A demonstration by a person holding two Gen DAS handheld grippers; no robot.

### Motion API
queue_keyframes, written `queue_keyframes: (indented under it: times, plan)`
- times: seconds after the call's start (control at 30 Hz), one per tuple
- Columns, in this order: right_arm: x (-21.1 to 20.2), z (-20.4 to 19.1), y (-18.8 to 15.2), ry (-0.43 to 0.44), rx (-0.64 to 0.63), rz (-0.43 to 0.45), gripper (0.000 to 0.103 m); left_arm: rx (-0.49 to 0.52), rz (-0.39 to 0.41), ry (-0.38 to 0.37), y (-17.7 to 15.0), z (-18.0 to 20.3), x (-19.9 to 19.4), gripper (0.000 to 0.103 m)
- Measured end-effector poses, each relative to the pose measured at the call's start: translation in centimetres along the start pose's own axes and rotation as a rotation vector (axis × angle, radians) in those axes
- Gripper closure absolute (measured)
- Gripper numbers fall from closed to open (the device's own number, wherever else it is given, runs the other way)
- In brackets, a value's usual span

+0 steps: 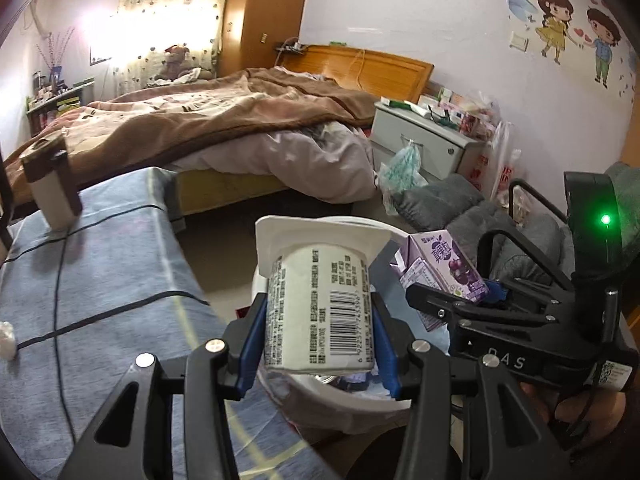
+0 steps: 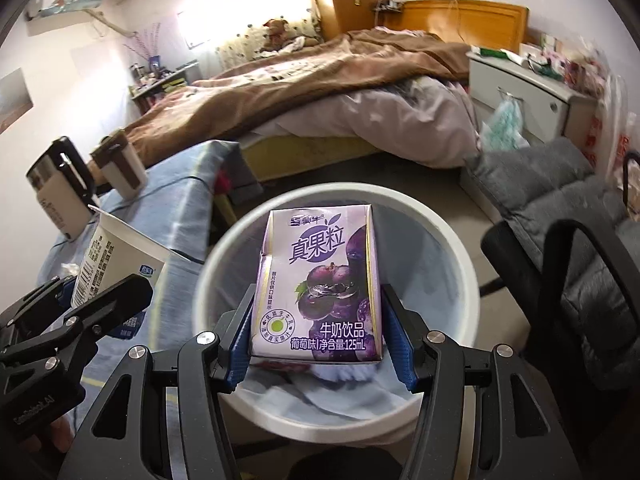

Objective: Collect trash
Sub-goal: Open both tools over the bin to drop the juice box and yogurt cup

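We hold 2 pieces of trash at once, 1 in each gripper, so both can go into the bin together: the left gripper [image 1: 318, 340] has its blue pads pressed on the sides of a white yogurt cup [image 1: 318, 300], and the right gripper [image 2: 320, 340] is closed on a purple grape milk carton [image 2: 320, 284]. The cup lies tilted, its long axis running away from us, the flanged mouth pointing forward and up, the barcode facing us. The carton stands nearly upright, long axis vertical, printed front toward the camera. Both hang just over the white trash bin [image 2: 460, 248], which looks lined with a pale bag, likely ready for release. Farther off on the blue tablecloth [image 1: 100, 272] stands a brown-lidded mug [image 1: 52, 188], then the bed [image 1: 240, 120]
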State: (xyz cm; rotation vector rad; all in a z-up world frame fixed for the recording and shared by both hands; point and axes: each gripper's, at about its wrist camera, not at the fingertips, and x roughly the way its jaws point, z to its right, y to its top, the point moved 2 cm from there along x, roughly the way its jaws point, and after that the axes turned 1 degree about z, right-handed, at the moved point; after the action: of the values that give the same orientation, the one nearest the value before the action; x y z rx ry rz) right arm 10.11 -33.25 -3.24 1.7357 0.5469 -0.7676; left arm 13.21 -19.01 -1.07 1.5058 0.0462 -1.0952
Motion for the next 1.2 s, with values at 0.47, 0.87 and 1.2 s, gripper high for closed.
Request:
queue_keyframes:
  times: [0.47, 0.87, 1.2]
  plan:
    - [3.3, 2.5, -0.9, -0.096, -0.035, -0.084, 0.045, 0.004, -0.059, -0.018, 0.0, 1.4, 3.0, 0.053]
    - [3.1, 2.8, -1.1, -0.118, -0.020, -0.069, 0.041, -0.017, -0.038, -0.011, 0.1, 0.8, 1.9, 0.040]
    - [1.3, 0.9, -0.4, -0.085, -0.014, -0.017, 0.041, -0.049, 0.024, 0.030, -0.1, -1.8, -1.8, 0.040]
